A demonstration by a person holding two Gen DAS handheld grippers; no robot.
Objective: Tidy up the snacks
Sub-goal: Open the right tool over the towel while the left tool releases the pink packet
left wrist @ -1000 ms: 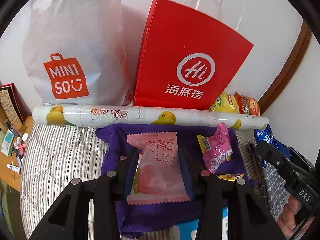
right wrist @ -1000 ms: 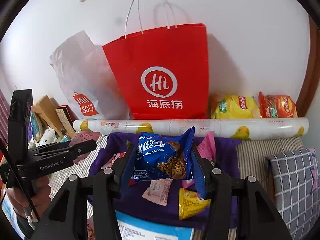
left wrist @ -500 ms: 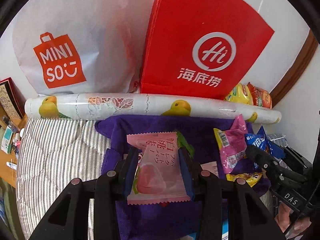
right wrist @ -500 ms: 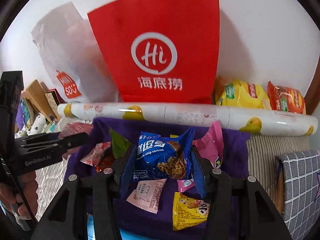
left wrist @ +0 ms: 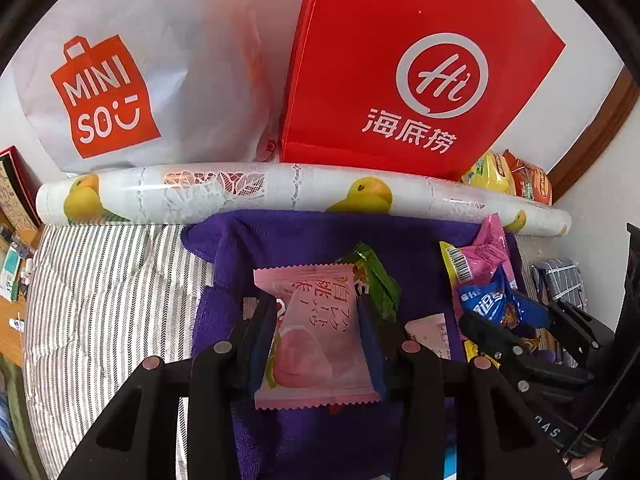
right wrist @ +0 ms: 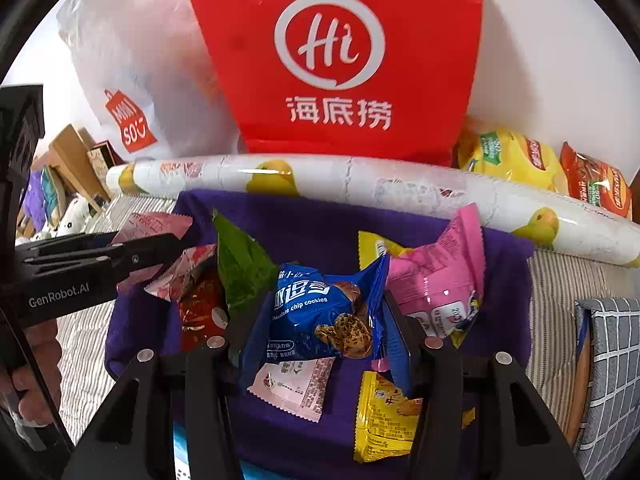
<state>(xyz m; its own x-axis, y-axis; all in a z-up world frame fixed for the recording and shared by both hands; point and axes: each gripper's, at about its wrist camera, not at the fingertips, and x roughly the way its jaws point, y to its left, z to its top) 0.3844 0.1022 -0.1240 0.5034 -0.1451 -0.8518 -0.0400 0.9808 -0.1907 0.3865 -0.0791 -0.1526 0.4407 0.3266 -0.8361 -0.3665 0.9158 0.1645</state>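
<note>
My left gripper (left wrist: 316, 308) is shut on a pink peach snack packet (left wrist: 316, 336), held above a purple cloth (left wrist: 304, 240). My right gripper (right wrist: 324, 312) is shut on a blue chocolate chip cookie packet (right wrist: 324, 316) over the same cloth (right wrist: 320, 228). On the cloth lie a green packet (right wrist: 240, 264), a red packet (right wrist: 196, 304), a pink packet (right wrist: 440, 280), a yellow packet (right wrist: 380, 420) and a pale pink packet (right wrist: 296, 384). The right gripper shows at the right of the left wrist view (left wrist: 504, 320); the left gripper shows at the left of the right wrist view (right wrist: 160, 248).
A red paper bag (left wrist: 420, 68) and a white MINISO bag (left wrist: 132, 76) stand against the wall behind a rolled duck-print sheet (left wrist: 280, 192). Yellow and orange chip bags (right wrist: 512, 156) lie at the back right. Striped bedding (left wrist: 104, 280) lies left, a checked cushion (right wrist: 612, 360) right.
Both grippers have moved forward and lower toward the bags, each still holding its packet. The red bag and roll appear larger and nearer.
</note>
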